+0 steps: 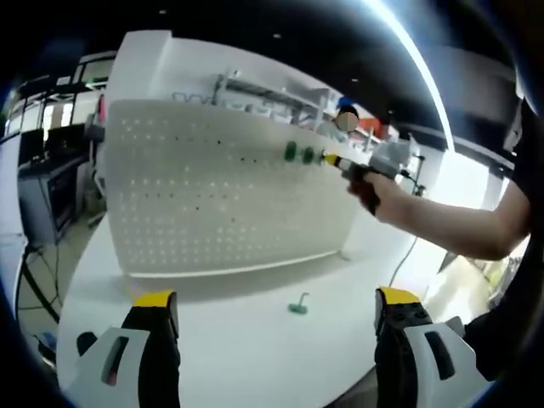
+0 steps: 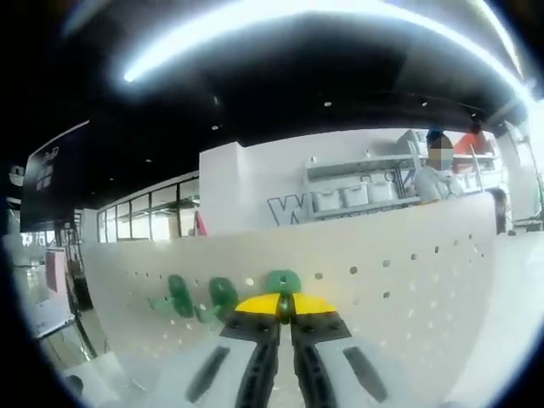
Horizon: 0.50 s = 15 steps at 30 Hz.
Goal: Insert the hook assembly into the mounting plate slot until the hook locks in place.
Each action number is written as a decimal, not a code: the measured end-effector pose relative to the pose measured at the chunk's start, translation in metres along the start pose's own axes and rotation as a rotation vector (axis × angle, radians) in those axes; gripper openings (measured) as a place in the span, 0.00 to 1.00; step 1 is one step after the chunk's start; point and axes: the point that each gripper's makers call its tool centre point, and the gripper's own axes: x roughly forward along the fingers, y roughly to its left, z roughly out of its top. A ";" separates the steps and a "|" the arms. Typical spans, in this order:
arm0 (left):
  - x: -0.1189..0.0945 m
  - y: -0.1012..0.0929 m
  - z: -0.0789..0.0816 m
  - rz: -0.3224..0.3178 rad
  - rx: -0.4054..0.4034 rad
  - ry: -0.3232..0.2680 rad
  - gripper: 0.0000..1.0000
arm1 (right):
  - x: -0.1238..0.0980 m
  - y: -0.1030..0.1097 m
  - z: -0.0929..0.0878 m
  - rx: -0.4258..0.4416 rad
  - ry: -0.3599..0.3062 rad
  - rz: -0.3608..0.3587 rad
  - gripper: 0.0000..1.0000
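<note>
You are pressing a green hook (image 2: 283, 280) against the white pegboard (image 2: 382, 280) with your right gripper (image 2: 285, 308), whose yellow-tipped jaws are pinched together on it right at the board face. In the left gripper view the same gripper (image 1: 340, 161) is meeting the board near its upper edge, toward the board's far end, just beside two green hooks (image 1: 298, 154) already seated there; from the right gripper view those two (image 2: 197, 299) are sitting in a row beside the one you are holding. Judging from this, you are mid-insertion, so be keeping the hook square to the board and level with its neighbours, feeding its pegs into the holes and then pushing straight in until it seats; a tilted push would likely jam it or skid it off the hole. Your left gripper (image 1: 276, 310) is hovering spread wide and holding nothing above the near edge of the white table (image 1: 246, 357), and another green hook (image 1: 298, 304) is lying on the table between the board's foot and that near edge, well apart from your jaws. Be keeping that gripper back so board and hooks are remaining in sight.
</note>
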 end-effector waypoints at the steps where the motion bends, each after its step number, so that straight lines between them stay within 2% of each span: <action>1: 0.000 0.000 0.000 0.000 0.000 0.000 0.97 | 0.000 0.000 0.000 0.007 0.005 -0.003 0.01; 6: -0.003 0.000 -0.002 0.000 -0.003 -0.002 0.97 | 0.001 0.001 -0.001 -0.012 0.029 -0.004 0.02; 15: -0.007 -0.001 -0.003 -0.003 -0.001 -0.003 0.97 | 0.000 0.001 -0.004 0.030 0.067 -0.004 0.11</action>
